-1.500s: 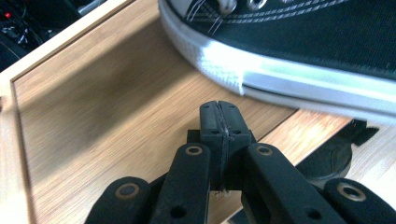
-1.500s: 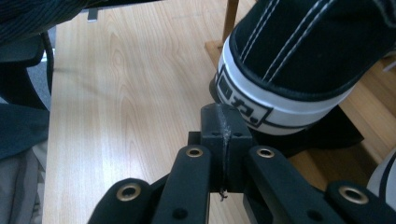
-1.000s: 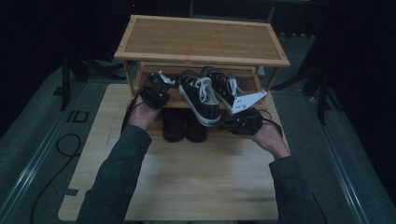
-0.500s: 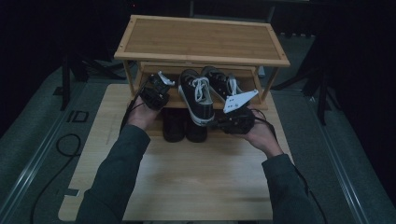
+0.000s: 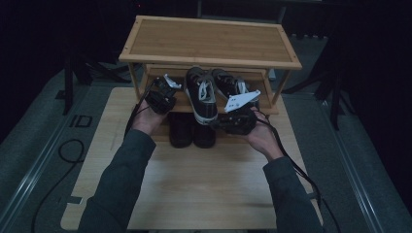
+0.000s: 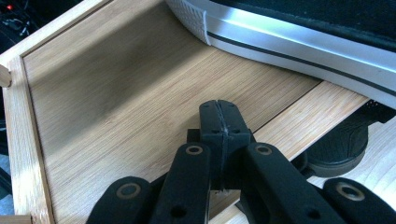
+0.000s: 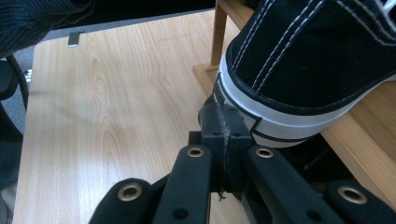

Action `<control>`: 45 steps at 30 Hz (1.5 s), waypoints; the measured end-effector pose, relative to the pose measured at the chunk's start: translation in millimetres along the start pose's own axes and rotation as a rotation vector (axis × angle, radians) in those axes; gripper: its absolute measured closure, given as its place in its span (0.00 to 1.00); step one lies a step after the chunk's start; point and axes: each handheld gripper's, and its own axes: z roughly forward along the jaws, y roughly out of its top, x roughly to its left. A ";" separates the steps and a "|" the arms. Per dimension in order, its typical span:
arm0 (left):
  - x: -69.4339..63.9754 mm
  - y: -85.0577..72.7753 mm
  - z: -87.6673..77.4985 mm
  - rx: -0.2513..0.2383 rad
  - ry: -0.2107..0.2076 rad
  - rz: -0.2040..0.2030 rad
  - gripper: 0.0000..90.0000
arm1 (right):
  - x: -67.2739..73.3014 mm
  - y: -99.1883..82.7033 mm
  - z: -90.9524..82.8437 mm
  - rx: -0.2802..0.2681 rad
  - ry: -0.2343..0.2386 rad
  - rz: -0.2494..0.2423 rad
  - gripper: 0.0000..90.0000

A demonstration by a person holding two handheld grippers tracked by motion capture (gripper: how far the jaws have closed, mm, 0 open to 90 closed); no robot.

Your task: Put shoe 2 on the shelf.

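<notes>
Nearest me, two sleeved forearms reach forward over the pale counter [image 5: 194, 189]. The right hand [image 5: 262, 138] holds the right tongs [image 5: 221, 121], whose black jaws are pressed together with nothing between them; in the right gripper view their tips touch the white rubber heel of a black sneaker [image 7: 322, 60]. The left hand [image 5: 145, 119] holds the left tongs [image 5: 167, 97] at the left of the rack's middle shelf [image 6: 116, 107], jaws closed flat on each other and empty, hovering over bare wood just beside that sneaker's white sole.

The sneaker [image 5: 201, 94] lies on the middle shelf, its heel hanging out past the front edge toward the person, laces up, between the two tongs. A second black sneaker [image 5: 228, 85] sits just right of it, farther in on the same shelf. Under the shelf edge, a pair of dark shoes [image 5: 192, 128] stands on the counter, toes outward.

Beyond them, the bamboo rack [image 5: 209, 41] carries its broad top board.
</notes>
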 end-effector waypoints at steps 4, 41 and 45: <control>-0.7 0.3 0.0 0.001 0.005 -0.004 1.00 | 1.4 2.4 4.3 -0.006 0.002 -0.003 1.00; 0.1 1.1 -0.5 0.018 0.010 0.006 1.00 | -7.7 24.1 38.3 -0.027 -0.038 0.003 1.00; 0.0 1.2 -0.8 0.022 0.013 0.008 1.00 | -7.8 25.3 41.6 -0.031 -0.035 0.000 1.00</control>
